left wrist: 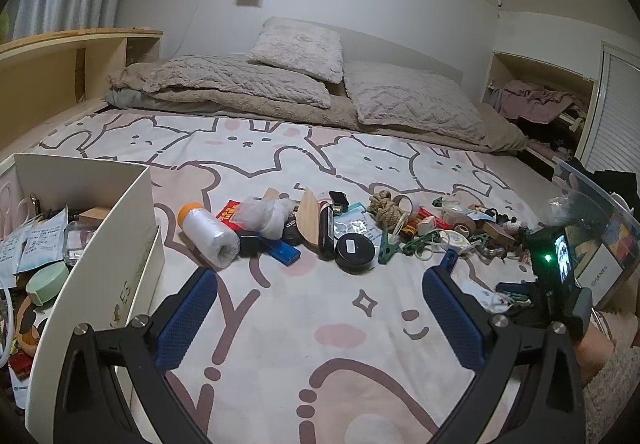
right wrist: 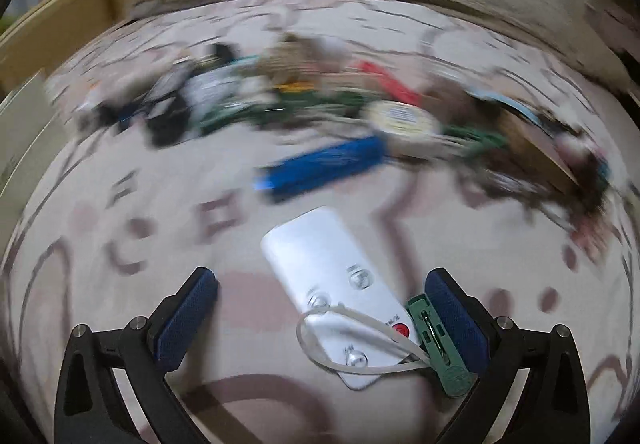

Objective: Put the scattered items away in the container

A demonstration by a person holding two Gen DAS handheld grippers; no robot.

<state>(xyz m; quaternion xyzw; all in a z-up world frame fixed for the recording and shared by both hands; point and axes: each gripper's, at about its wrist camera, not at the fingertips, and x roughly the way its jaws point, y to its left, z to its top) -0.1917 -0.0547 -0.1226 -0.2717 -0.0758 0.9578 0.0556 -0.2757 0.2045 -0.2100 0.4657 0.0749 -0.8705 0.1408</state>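
Observation:
A white open box stands at the left on the bed and holds packets, a green jar and other items. Scattered items lie in a row across the bedsheet: a white roll with an orange cap, a blue lighter, a black round tin, a rope knot. My left gripper is open and empty above bare sheet in front of them. My right gripper is open over a white remote; a green clip with a white loop lies against its right finger. The right wrist view is motion-blurred.
Pillows and a folded blanket lie at the head of the bed. A wooden shelf runs along the left. A clear plastic tub sits at the right edge. The right gripper's body shows there too.

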